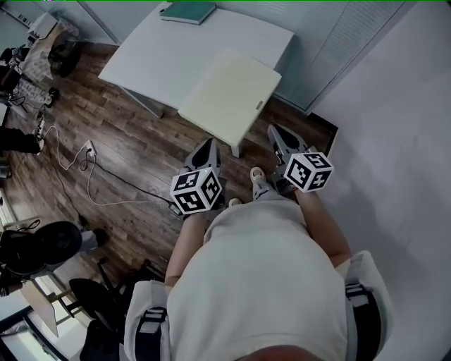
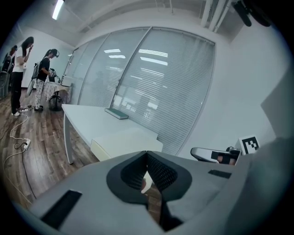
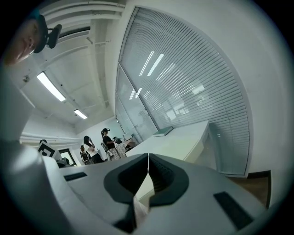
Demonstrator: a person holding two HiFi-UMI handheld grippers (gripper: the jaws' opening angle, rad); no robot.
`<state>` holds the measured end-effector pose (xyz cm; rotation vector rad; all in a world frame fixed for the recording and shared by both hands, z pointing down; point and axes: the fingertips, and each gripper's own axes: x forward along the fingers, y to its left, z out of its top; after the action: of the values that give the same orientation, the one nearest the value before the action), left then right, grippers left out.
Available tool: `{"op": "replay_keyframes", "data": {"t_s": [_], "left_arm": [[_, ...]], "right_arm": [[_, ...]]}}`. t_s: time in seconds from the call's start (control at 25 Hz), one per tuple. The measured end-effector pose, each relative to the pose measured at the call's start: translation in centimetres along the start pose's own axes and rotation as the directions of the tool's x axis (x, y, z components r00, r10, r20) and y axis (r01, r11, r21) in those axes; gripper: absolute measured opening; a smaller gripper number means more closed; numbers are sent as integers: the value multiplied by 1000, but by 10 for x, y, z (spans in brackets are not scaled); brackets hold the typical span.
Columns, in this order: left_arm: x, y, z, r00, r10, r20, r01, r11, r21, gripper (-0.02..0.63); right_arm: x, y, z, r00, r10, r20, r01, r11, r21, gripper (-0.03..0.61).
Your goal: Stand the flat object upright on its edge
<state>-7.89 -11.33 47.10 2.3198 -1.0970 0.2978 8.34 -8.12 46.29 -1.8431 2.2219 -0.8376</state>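
- Step in hand: approach only, by the look of it. Book (image 1: 187, 12), green and flat, lying on its cover at the far end of the white table (image 1: 211, 56), untouched and well apart from both grippers.
- Low cream table (image 1: 229, 95) in front of the white one, between the person and the book. Top bare. Whether the two tables touch: not clear.
- Left gripper (image 2: 147, 153): held at waist height, aimed toward the tables. Jaws closed tip to tip, ribbed pads (image 2: 161, 172) meeting at the front. Nothing gripped; only floor and table edge glimpsed through the hollow behind the tips.
- Right gripper (image 3: 148, 157): just beside the left one, tilted up toward the blinds (image 3: 197, 73). Jaws fully together, nothing between them, touching nothing.
- Next move, as a judgement: a step round or a lean past the cream table, to bring the book within reach. Then jaws opened before contact, since closed tips can only push.
- Likely handling: one pair of jaws pinching a long edge of the book or lifting it off the top, the other steadying the opposite side while the book turns onto its edge.
- Risks: a thin book flush on a smooth top offers little to pinch and may slide toward the far edge. Once upright, prone to toppling unless let go gently.
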Motion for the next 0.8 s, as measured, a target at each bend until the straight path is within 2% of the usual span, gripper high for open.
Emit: {"op": "replay_keyframes", "data": {"t_s": [0.24, 0.44, 0.8], "left_arm": [[26, -1, 11, 999, 34, -1, -34, 999, -27, 20], [45, 0, 12, 998, 55, -6, -55, 998, -15, 20], [68, -3, 26, 997, 80, 3, -80, 997, -11, 20]], "right_arm": [[24, -22, 12, 999, 29, -37, -30, 1000, -3, 18], [43, -40, 14, 997, 53, -50, -52, 998, 22, 18], [70, -65, 8, 991, 91, -99, -78, 988, 134, 18]]}}
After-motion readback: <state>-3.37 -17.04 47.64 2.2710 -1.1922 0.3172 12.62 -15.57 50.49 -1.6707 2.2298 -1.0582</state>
